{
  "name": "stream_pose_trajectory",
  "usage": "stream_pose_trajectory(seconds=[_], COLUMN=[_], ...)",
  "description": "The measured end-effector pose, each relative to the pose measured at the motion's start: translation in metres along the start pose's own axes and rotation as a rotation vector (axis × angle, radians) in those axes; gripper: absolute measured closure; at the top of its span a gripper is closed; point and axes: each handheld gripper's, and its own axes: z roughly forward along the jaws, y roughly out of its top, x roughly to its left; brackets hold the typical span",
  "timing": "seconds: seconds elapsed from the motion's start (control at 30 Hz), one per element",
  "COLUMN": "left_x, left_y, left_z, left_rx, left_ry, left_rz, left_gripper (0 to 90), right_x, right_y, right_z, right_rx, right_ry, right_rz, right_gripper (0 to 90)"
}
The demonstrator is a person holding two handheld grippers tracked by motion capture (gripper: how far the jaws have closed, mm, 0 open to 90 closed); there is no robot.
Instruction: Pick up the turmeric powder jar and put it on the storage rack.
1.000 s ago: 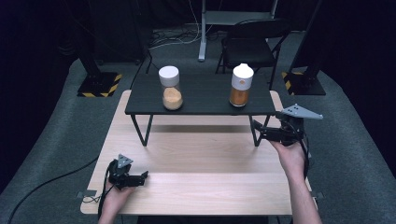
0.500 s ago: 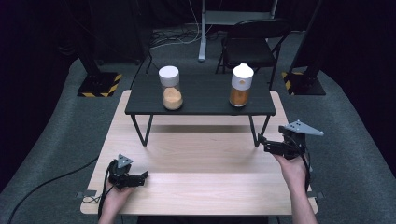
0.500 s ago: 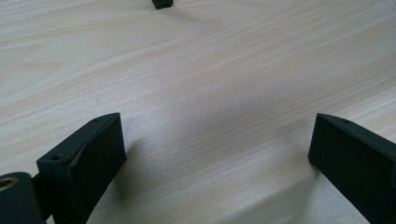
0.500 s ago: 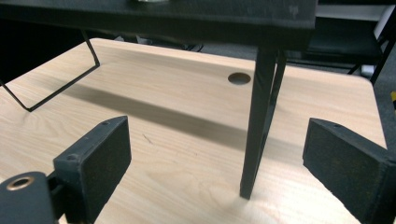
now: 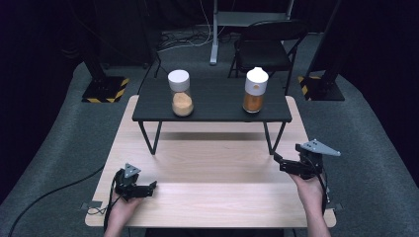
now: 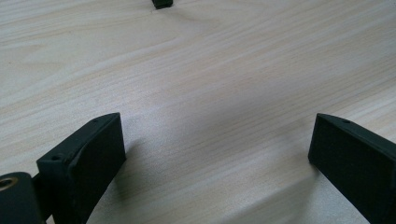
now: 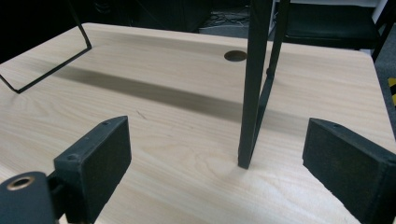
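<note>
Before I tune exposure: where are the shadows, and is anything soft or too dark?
High view: the floor and room behind go nearly black, while the wooden table is evenly lit. Right gripper view: the black stand throws a long soft shadow across the wood. Left gripper view: faint shadows beside the jaws, wood grain sharp.

No legible text or labels anywhere.

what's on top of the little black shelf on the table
Two jars stand on the black shelf: the left jar holds pale orange powder, the right jar a darker orange fill. Both have white lids, so their upper contents stay hidden.
</note>
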Motion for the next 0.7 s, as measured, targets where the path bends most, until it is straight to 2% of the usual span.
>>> stream_pose_trajectory(seconds=[0.7], left_x=[0.000], left_y=[0.000], left_z=[0.000], left_rx=[0.000], left_ry=[0.001], left_rz=[0.000], left_gripper=[3.3], right_x=[-0.009], right_y=[-0.046], right_z=[0.015], right_rx=[0.090], right_ry=[-0.010], right_rz=[0.046], right_gripper=[7.1])
